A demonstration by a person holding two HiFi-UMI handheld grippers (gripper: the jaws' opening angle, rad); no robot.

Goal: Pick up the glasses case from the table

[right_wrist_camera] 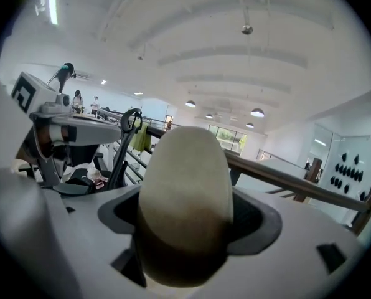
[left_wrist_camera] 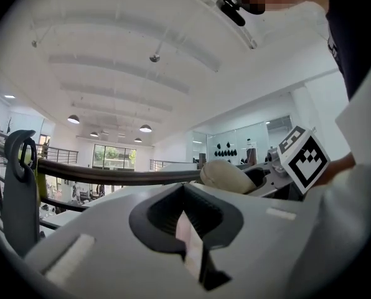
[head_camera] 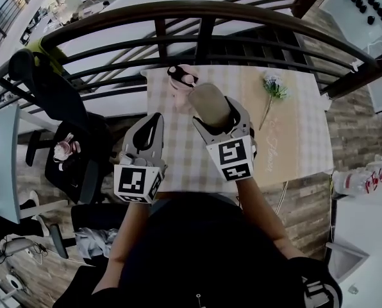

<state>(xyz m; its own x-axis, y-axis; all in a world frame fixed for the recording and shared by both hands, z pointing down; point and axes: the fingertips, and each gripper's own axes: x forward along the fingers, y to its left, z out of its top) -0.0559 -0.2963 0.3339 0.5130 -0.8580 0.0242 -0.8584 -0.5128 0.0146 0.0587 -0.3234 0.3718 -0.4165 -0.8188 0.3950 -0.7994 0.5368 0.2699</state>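
Observation:
The glasses case (head_camera: 210, 104) is a beige oval shell, held up in the air above the checked table (head_camera: 293, 146). My right gripper (head_camera: 213, 113) is shut on it, and the case fills the middle of the right gripper view (right_wrist_camera: 185, 198), standing on end between the jaws. It also shows in the left gripper view as a beige lump (left_wrist_camera: 226, 176) beside the right gripper's marker cube (left_wrist_camera: 304, 157). My left gripper (head_camera: 150, 127) hangs to the left of the case at about the same height, jaws together with nothing between them (left_wrist_camera: 185, 195).
A dark curved railing (head_camera: 197, 8) runs across behind the table. On the table lie a pink and black toy (head_camera: 182, 77) and an artificial flower (head_camera: 273, 87). A black chair with a bag (head_camera: 69, 153) stands to the left.

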